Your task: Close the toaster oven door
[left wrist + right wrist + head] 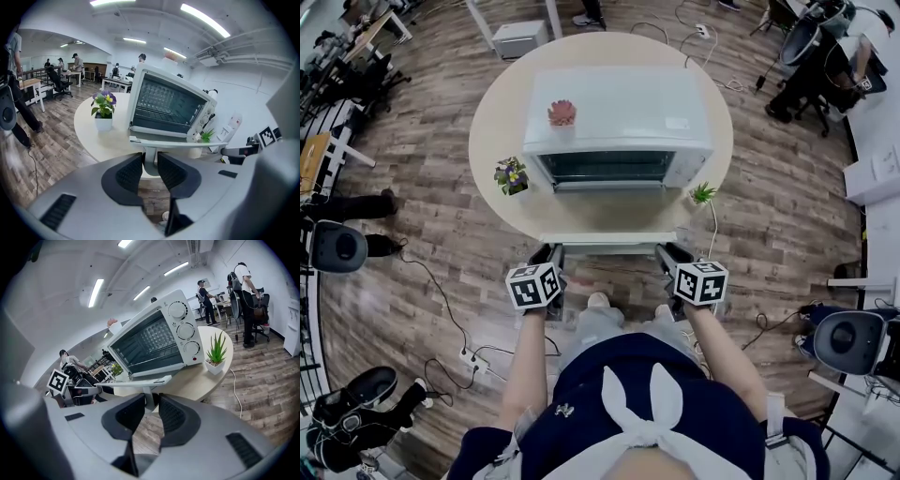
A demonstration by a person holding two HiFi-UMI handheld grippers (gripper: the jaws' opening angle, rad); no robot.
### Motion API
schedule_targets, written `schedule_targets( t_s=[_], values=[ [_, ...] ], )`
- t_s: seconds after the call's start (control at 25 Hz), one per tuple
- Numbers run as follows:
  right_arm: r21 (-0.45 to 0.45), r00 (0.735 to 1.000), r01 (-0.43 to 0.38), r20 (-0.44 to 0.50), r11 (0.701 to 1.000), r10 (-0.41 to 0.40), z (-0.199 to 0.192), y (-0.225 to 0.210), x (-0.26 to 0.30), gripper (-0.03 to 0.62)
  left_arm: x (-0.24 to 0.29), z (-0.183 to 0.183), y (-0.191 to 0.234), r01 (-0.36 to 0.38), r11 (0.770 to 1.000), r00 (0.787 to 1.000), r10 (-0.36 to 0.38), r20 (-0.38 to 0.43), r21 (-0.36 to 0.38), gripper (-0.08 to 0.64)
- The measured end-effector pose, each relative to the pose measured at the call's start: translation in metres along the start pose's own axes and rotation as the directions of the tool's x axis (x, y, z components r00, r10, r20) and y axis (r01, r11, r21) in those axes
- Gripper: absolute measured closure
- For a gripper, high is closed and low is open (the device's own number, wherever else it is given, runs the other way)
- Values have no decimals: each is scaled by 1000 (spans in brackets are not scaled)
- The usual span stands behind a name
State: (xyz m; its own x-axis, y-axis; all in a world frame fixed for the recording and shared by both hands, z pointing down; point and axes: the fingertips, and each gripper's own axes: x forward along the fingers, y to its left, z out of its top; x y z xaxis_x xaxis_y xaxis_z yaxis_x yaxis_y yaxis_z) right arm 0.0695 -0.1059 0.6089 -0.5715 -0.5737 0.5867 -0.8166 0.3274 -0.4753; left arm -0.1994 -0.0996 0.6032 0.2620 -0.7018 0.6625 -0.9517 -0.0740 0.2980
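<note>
Presently the toaster oven [619, 117] stands on a round table [492, 122], its front facing the person. Its door is not closed: it is dropped flat towards the near edge of the table, and the wire rack inside is exposed. The white door handle [609, 240] lies across that near edge.

The left gripper [551, 251] is at the left end of the handle. In the left gripper view its jaws are drawn in on the white stem [150, 161] under the handle bar, with the pads against it.

The right gripper [673, 251] is at the right end. In the right gripper view its jaws are likewise closed about the stem [149, 398] on that side.

A pot of purple and yellow flowers [512, 175] sits on the table left of the oven. A small green plant [703, 193] sits at the oven's right front corner. A pink item [562, 113] rests on the oven roof.
</note>
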Motion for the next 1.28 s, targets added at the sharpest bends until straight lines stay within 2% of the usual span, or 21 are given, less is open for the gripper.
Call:
schedule_targets(
  t_s=[0.6,0.84,1.28],
  values=[
    [-22,1000,-23,17,1000,23,17,5,-3,489,-5,15,-2,-2,1000,999,3,50,-17,448],
    [-36,999,-31,20,999,32,20,6,-3,489,-6,20,-4,-45,998,998,43,45,36,448],
    [-41,998,-50,38,998,52,28,10,-7,488,-10,27,-6,-49,998,997,47,56,38,448]
  ],
)
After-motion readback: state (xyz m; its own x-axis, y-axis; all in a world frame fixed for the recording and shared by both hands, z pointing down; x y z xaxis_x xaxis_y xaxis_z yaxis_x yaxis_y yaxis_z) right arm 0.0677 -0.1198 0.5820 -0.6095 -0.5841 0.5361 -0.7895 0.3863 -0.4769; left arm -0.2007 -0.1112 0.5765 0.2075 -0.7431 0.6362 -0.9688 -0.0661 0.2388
